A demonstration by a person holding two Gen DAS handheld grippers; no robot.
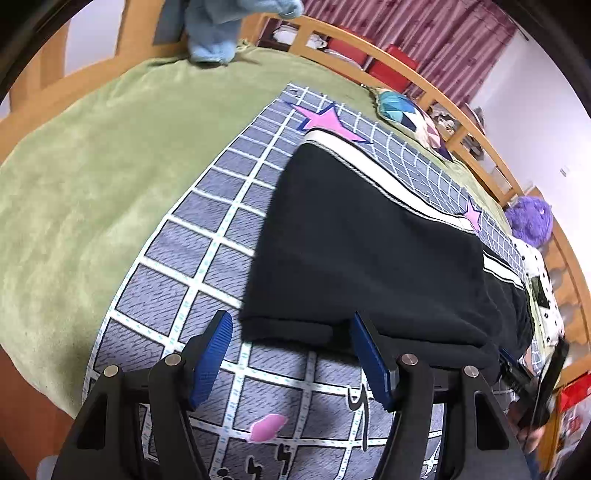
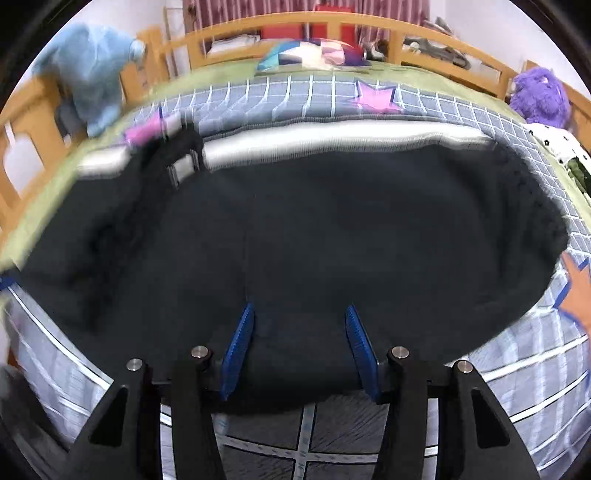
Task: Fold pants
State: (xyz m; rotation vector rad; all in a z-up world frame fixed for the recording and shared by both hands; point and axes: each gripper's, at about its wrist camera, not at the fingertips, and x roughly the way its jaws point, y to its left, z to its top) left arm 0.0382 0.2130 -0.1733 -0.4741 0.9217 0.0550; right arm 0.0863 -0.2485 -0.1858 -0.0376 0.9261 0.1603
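- I see the pants [image 1: 369, 240] lying flat on the mat [image 1: 207, 229]. They are black with a white stripe [image 1: 373, 162] down the far side.
- The mat is gray-blue with white lines and pink stars. It lies on a green blanket [image 1: 81, 177] on a bed.
- The pants look folded over already, with one layer on top of another.
- My left gripper [image 1: 291, 354] is at the near edge of the pants. Its jaws are spread wide. The right finger touches the black edge, and the left finger is over bare mat. It is not pinching anything.
- My right gripper [image 2: 299, 350] is also at the near edge of the pants [image 2: 314, 229]. Its jaws are spread too. Black cloth lies between the blue pads [image 2: 240, 347], but the pads do not press on it.
- The right view is blurry at the left side.
- A blue plush toy [image 2: 92, 74] sits at the far left corner of the bed, by the wooden rail [image 2: 288, 22].
- A purple plush toy [image 2: 539, 96] sits at the far right.
- A pillow [image 2: 310, 51] with many colors lies by the far rail, past the mat.
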